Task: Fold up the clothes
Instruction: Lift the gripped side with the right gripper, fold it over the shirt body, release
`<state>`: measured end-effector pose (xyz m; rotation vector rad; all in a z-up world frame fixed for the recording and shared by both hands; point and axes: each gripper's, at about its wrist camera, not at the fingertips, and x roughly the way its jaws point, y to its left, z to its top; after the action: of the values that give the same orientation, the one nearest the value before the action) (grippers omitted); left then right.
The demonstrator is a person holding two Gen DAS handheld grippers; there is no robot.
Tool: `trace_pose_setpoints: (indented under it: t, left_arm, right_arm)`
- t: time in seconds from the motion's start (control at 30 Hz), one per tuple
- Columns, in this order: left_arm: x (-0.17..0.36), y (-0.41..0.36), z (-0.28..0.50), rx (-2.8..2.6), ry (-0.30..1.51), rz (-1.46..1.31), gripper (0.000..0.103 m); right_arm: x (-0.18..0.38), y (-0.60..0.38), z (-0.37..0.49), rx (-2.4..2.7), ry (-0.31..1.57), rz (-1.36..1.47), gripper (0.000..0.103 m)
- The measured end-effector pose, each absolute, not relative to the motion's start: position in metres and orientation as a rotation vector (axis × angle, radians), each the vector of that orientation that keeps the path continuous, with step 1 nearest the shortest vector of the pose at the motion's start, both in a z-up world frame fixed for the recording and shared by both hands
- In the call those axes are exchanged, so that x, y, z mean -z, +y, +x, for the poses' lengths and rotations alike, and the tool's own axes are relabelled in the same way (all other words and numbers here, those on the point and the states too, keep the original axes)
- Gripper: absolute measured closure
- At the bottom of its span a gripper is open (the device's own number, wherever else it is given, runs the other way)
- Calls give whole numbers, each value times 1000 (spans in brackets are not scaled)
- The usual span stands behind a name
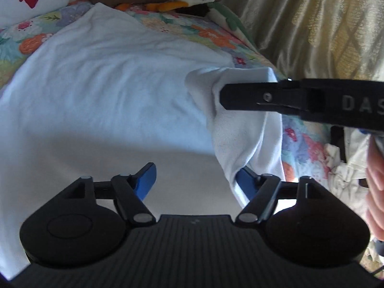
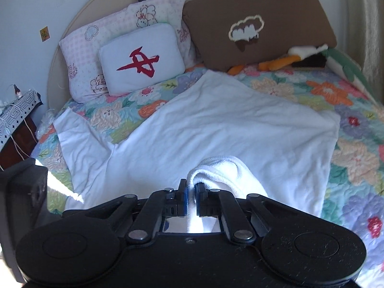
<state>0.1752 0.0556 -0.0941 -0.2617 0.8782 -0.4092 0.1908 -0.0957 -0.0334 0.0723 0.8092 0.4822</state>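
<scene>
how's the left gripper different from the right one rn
The left gripper has its jaws spread wide and grips nothing, though the white garment drapes against one blue finger; the right gripper is shut on a bunched fold of that garment. The left hangs low over the flat cloth; the right holds its fold raised. Both are black with blue pads, over the bed.

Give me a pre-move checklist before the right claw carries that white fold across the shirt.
1. Right claw shut on white shirt: ok.
2. Left claw open, clear of the cloth: not ok; the lifted fold drapes over its right finger.
3. Shirt body flat on the floral quilt: ok, light wrinkles.
4. Far sleeve spread out: ok.
5. Landing area free of the pillows: ok.
6. Single layer pinched: cannot tell.
</scene>
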Motion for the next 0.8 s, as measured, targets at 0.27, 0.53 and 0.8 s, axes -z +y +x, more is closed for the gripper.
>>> trace_pose_setpoints:
  t: [0.27, 0.53, 0.8]
  left_arm:
    - [133, 93, 191, 253, 985, -226, 73]
    - [107, 87, 202, 253, 859, -74, 60]
    - [119, 95, 206, 212, 900, -101, 62]
  right_arm:
    - [74, -135, 175, -337, 948, 135, 66]
    - [112, -146, 155, -261, 1086, 24, 56]
    - [125, -116, 171, -237, 1018, -215, 56]
